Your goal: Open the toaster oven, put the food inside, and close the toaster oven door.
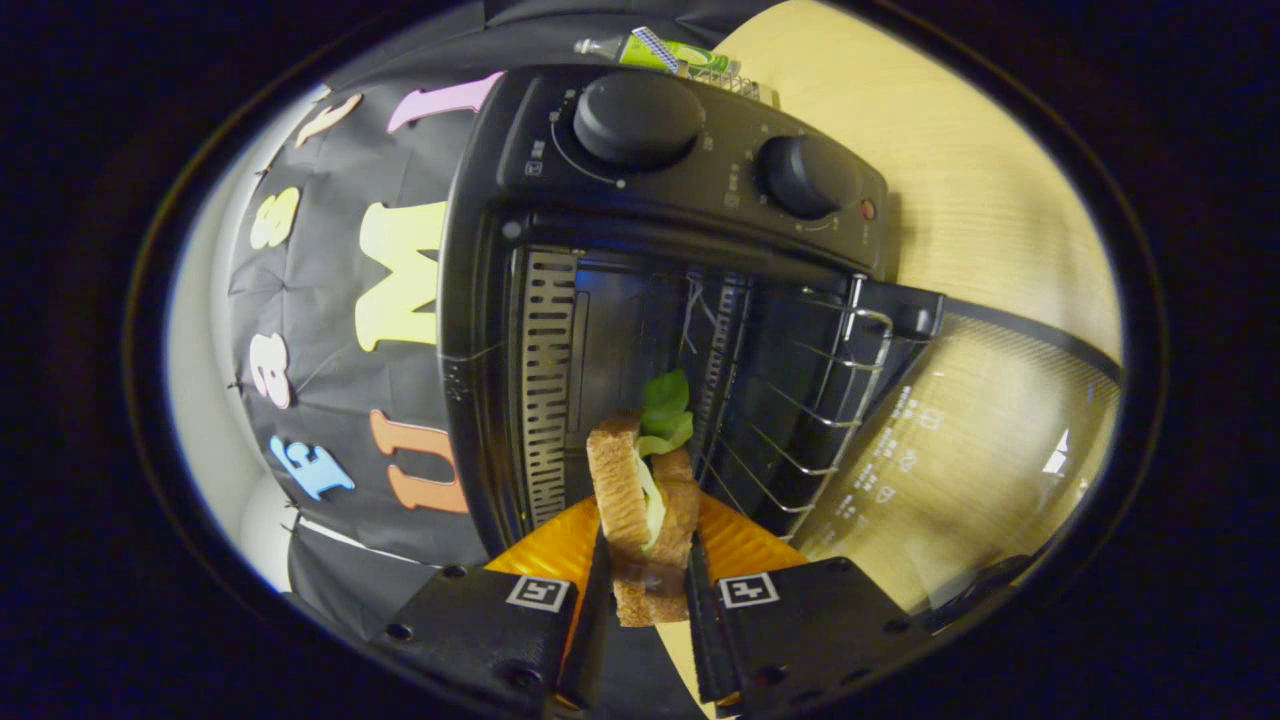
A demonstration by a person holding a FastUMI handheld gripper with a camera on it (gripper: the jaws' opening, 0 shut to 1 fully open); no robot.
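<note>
A sandwich (640,500) of brown bread with green lettuce sticking out is pinched between the two fingers of my gripper (645,575), which is shut on it. The view is rolled sideways. Just ahead of the sandwich gapes the black toaster oven (560,300) with its cavity dark and its wire rack (800,420) showing inside. The glass door (960,440) hangs fully open, lying out over the wooden table. Two round black knobs (637,118) sit on the control panel beside the cavity. The lettuce end of the sandwich reaches the mouth of the cavity.
The wooden table (960,180) runs under and beyond the oven. A green tube (665,50) lies on a small wire rack behind the oven. An orange surface (740,545) shows behind the fingers, below the sandwich.
</note>
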